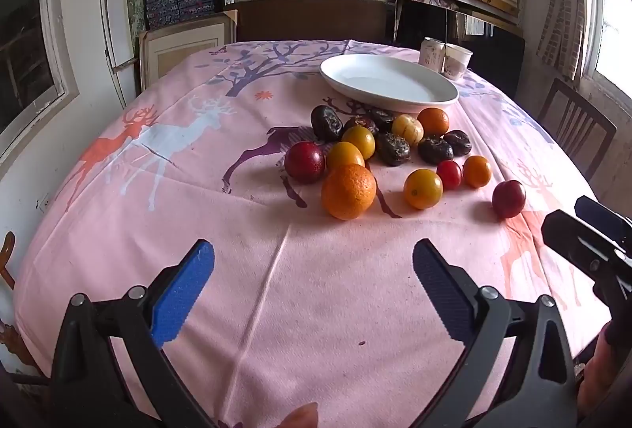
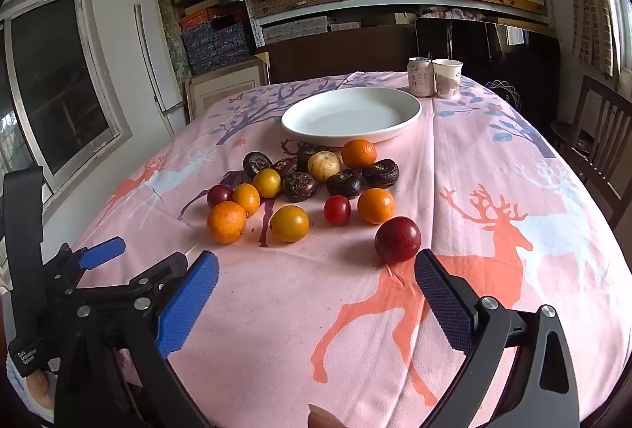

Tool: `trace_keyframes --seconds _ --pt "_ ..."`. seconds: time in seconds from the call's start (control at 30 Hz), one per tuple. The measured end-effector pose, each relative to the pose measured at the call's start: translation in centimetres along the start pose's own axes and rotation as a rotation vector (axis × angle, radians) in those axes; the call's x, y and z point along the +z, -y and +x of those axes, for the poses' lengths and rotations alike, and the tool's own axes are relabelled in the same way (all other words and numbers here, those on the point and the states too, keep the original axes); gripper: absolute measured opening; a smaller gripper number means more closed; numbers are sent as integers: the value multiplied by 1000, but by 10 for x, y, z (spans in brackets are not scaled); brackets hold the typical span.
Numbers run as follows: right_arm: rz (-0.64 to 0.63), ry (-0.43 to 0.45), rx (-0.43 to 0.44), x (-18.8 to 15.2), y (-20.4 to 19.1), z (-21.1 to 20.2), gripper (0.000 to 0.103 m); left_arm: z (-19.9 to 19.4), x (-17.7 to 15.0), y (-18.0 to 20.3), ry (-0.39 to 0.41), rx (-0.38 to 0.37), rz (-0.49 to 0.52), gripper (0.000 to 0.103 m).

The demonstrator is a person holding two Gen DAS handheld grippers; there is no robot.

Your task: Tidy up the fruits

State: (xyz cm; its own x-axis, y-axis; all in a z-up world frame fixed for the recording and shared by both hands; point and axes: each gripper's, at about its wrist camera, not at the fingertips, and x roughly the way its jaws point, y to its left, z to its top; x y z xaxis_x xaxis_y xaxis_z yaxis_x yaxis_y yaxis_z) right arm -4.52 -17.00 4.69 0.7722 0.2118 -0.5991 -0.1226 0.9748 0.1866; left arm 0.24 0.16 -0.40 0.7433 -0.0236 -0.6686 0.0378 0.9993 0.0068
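Several fruits lie in a loose pile on the pink tablecloth: a big orange (image 1: 348,191) (image 2: 226,221), yellow plums (image 1: 423,188) (image 2: 289,223), red plums (image 1: 508,198) (image 2: 397,239) and dark wrinkled fruits (image 1: 392,149) (image 2: 346,183). An empty white plate (image 1: 389,83) (image 2: 351,116) stands just behind them. My left gripper (image 1: 314,266) is open and empty, short of the big orange. My right gripper (image 2: 316,278) is open and empty, its right finger just in front of the nearest red plum.
A can (image 2: 420,76) and a paper cup (image 2: 446,78) stand behind the plate at the far right. A wooden chair (image 2: 600,147) stands off the table's right side. Shelves of boxes fill the back wall. The left gripper's body (image 2: 98,270) shows at the right wrist view's lower left.
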Motion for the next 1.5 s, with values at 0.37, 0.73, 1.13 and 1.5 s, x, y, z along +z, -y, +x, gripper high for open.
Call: trace_keyframes --seconds 0.37,0.73,1.13,1.5 --pt "-3 -1 0 0 0 0 100 1 0 -1 -3 -1 -2 99" --pt "-12 -2 4 -2 -5 0 100 2 -3 -1 -10 -1 5 99" --pt "-13 -6 7 -1 -4 1 100 5 -4 1 -24 1 7 99" --pt "-15 -7 6 -1 -5 0 100 5 -4 2 -34 0 9 99"
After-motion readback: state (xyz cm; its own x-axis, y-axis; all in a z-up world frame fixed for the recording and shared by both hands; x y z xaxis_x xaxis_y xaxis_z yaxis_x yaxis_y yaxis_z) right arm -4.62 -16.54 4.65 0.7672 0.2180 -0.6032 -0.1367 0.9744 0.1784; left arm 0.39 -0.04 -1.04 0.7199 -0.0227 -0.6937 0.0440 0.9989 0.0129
